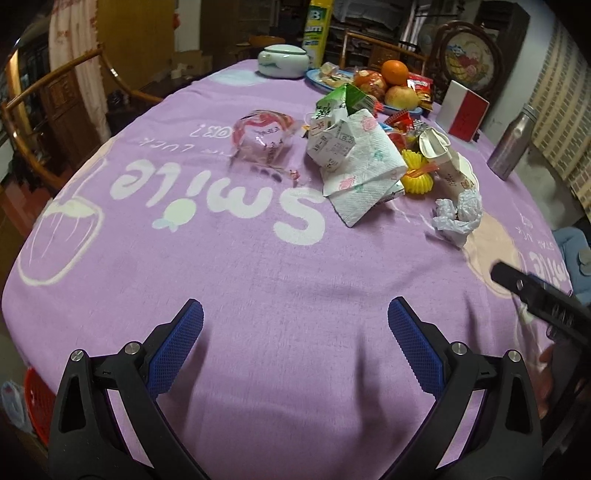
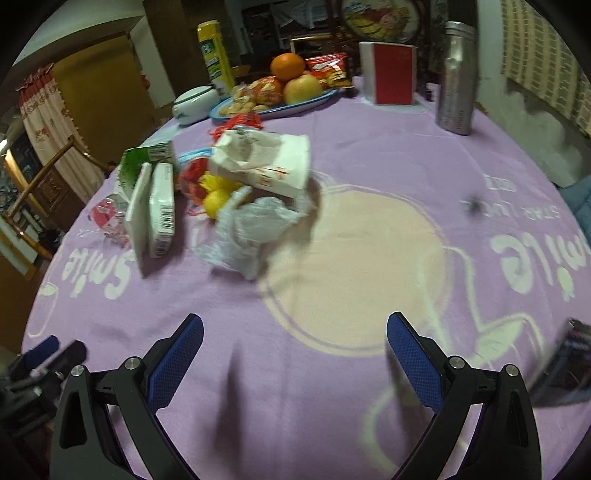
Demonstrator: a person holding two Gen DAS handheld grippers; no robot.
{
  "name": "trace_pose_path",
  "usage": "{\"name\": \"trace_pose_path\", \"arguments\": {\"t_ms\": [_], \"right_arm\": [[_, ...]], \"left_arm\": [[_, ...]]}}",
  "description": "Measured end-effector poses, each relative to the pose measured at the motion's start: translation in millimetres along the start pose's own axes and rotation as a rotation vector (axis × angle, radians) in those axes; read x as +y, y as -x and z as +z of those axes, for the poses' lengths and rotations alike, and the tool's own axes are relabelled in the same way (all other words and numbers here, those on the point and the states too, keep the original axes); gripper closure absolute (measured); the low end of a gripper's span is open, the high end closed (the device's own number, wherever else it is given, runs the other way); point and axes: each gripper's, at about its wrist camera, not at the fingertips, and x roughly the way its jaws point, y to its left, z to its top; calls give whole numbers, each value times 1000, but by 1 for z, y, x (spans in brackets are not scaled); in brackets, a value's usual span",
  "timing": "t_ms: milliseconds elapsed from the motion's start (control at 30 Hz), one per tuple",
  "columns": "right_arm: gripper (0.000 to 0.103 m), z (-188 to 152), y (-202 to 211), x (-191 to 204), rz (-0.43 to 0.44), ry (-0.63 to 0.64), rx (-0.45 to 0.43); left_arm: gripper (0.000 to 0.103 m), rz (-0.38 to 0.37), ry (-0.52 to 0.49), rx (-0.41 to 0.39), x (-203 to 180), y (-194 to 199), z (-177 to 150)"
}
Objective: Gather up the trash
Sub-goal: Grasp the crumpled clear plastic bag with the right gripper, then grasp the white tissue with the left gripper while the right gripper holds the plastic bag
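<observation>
A pile of trash lies mid-table on the purple cloth (image 1: 258, 266): a clear plastic wrapper with red print (image 1: 262, 138), a crushed green-and-white carton (image 1: 334, 122) under a paper napkin (image 1: 364, 173), a yellow foam fruit net (image 1: 417, 173), a torn white paper box (image 1: 452, 166) and a crumpled white plastic bag (image 1: 458, 216). The right wrist view shows the carton (image 2: 151, 199), the box (image 2: 266, 164) and the bag (image 2: 251, 230). My left gripper (image 1: 295, 328) is open and empty near the front edge. My right gripper (image 2: 295, 339) is open and empty, short of the bag.
A blue fruit plate (image 2: 295, 105) with an orange, apple and snacks stands at the back, beside a white lidded pot (image 1: 282, 61), a yellow can (image 1: 317, 29), a red-and-white box (image 2: 391, 74) and a steel bottle (image 2: 456, 77). A wooden chair (image 1: 48, 122) stands left. A red basket (image 1: 37, 406) sits below left.
</observation>
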Motion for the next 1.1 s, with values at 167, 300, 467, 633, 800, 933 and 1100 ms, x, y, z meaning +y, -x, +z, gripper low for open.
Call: {"name": "trace_pose_path", "arguments": {"t_ms": [167,300,467,633,800,933,1100], "right_arm": [[14,26,-23,26,32,23,34],[20,41,-45,38,17,24,68],[46,49,-61,32,-4,-10,86],[79,48,-58,19,17,-36,79],[81,35,-31,8,23,-20,3],[80,24,-25,-2,44,-16,2],[81,21,-31,-13,32,-33,-20]], "left_arm": [[7,-26,1,29,6,-13,8],[7,-19,-14,5,9,-15,15],[7,-55,-19,-18,8,-17,22],[7,-79,-30,9,1,-24,31],[7,-47,-42,-77,-8,-16,38],[7,-35,-13,-94,-11,-20,46],[7,-20,-34,-41,-26,-29,63]]}}
